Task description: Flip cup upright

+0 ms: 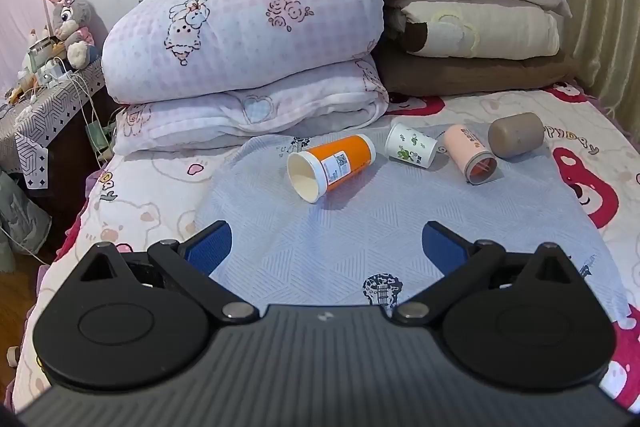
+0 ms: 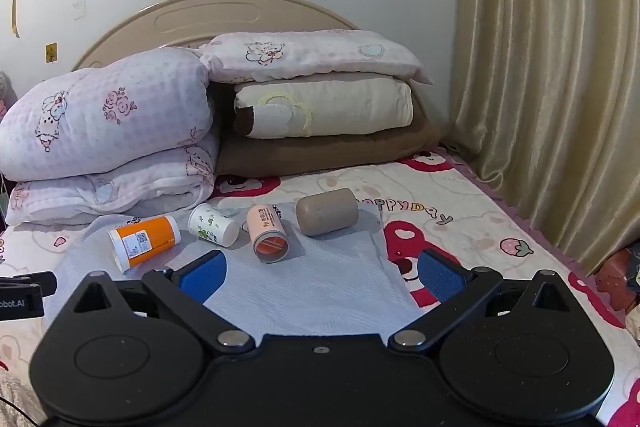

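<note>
Several cups lie on their sides on a pale blue cloth (image 1: 320, 247) on the bed. An orange cup (image 1: 332, 167) (image 2: 144, 237) lies at the left, mouth toward me. A white cup with green print (image 1: 410, 146) (image 2: 212, 225) lies beside it. A pink cup (image 1: 472, 153) (image 2: 268, 233) lies mouth toward me. A taupe cup (image 1: 516, 135) (image 2: 326, 211) lies at the right. My left gripper (image 1: 326, 247) is open and empty, short of the orange cup. My right gripper (image 2: 320, 273) is open and empty, short of the pink and taupe cups.
Folded quilts (image 1: 248, 39) and stacked pillows (image 1: 472, 23) fill the head of the bed behind the cups. A cluttered bedside table (image 1: 44, 95) with a plush rabbit stands at the left. A curtain (image 2: 552, 87) hangs along the right side of the bed.
</note>
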The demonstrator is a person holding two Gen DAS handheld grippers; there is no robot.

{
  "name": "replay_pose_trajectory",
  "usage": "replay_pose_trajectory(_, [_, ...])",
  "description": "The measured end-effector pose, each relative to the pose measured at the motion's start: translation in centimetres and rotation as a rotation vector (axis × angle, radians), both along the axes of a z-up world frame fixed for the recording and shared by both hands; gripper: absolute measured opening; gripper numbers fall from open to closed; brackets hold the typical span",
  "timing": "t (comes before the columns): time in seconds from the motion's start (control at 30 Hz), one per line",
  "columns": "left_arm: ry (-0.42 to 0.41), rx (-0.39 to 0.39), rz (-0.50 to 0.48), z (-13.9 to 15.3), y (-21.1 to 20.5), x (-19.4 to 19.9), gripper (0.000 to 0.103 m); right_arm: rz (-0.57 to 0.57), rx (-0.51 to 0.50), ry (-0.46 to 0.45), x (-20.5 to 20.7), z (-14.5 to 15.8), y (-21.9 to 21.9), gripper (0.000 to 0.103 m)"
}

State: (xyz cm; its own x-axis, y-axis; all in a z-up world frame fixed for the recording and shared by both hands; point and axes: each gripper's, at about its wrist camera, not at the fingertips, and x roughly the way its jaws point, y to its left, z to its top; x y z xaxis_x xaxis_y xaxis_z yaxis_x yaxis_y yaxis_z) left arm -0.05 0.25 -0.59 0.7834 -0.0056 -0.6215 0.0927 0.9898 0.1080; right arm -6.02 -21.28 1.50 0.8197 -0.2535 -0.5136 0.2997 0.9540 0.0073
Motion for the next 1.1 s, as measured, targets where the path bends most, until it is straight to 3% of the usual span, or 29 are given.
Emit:
replay_pose_trajectory(0.63, [0.019, -0.023, -0.046, -0.34, -0.19, -0.51, 0.103, 0.011, 0.006, 0.01, 0.15, -0.05, 0.24, 0.103])
replay_pose_trajectory(1.1, [0.039, -0.012, 0.0, -0.82, 0.33, 0.28, 0.103, 0.013, 0.013, 0.022, 0.54, -0.28, 0.47, 0.103])
